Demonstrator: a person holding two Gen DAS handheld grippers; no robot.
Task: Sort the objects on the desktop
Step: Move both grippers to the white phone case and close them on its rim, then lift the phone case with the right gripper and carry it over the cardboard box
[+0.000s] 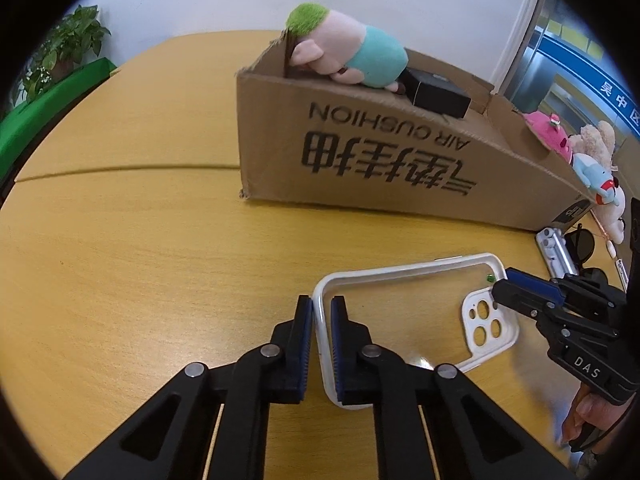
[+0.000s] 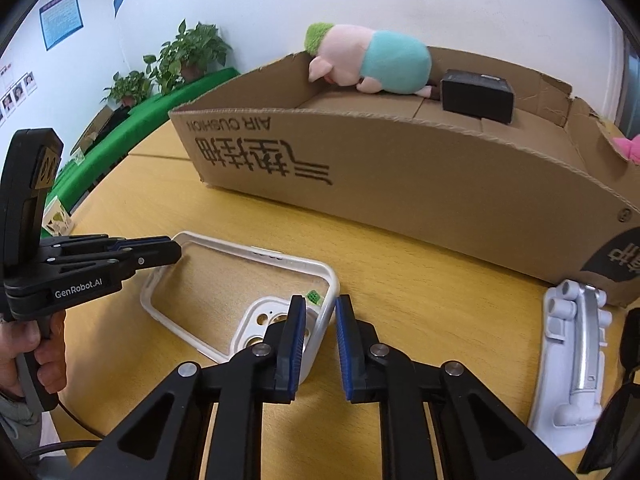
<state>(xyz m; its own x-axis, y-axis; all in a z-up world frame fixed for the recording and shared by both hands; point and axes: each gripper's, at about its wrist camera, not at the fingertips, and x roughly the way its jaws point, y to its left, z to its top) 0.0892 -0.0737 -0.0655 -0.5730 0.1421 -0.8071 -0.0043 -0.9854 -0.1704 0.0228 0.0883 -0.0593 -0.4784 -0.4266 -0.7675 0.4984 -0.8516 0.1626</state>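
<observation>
While both tongs are clenched on the case (image 1: 404,312), it lies on the table (image 1: 120,260) just in front of the box (image 1: 400,152), well short of going in. Left gripper (image 1: 321,344) pinches the white rim at the plain end, one pad inside the frame and one outside. Right gripper (image 2: 320,344) does the same at the camera-cutout end, rim between its pads.

Handling, as I judge it: a light phone case, clear back, thin bendy rim. Likely to flex or twist if the two ends are carried unevenly. Smooth plastic, so a shallow pinch could slip; not fragile. Rim is the only real purchase, since the back lies flat on the table. Opposite short ends, as now, look the right places.

Beside the case, right of it and near the box corner, a grey folding stand (image 2: 572,368) and dark sunglasses (image 1: 580,244).

Behind it, the box, open-topped, already holding a pig plush (image 2: 372,64) and a black block (image 2: 476,96). More plush toys (image 1: 560,136) sit at its far right end.
</observation>
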